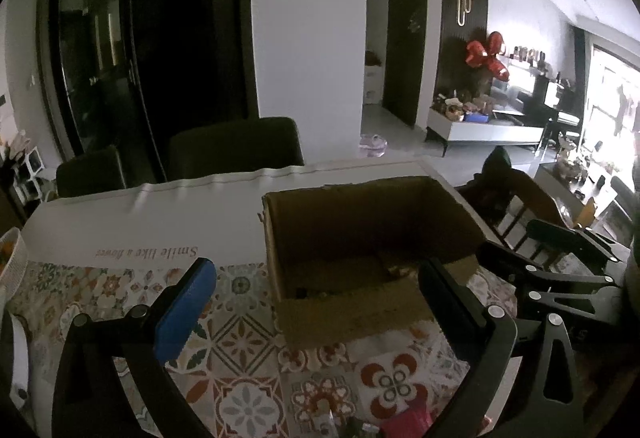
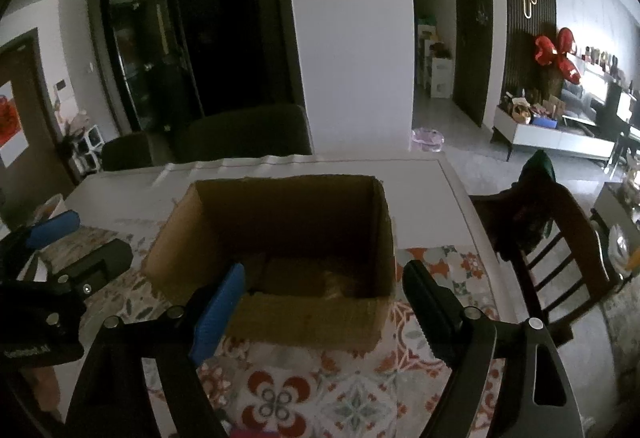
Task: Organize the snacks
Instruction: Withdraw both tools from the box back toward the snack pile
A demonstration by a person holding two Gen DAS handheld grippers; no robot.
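Note:
An open brown cardboard box (image 1: 360, 310) (image 2: 304, 322) stands on the patterned tablecloth (image 1: 240, 358). Its inside is dark, and a few small snack items (image 1: 394, 270) (image 2: 336, 286) lie dimly on its floor. My left gripper (image 1: 318, 274) hovers at the box's near left corner, open, with nothing between its fingers. My right gripper (image 2: 324, 274) is at the box's near wall, open and empty too. Each gripper shows in the other's view: the right (image 1: 510, 240) beside the box's right side, the left (image 2: 102, 234) off its left side. More packets (image 1: 404, 422) lie at the near edge.
A white woven basket (image 1: 12, 262) sits at the table's left. Two dark chairs (image 1: 236, 146) stand behind the table, and a wooden chair (image 2: 560, 238) is at its right edge. White table surface (image 2: 420, 198) lies beyond the box.

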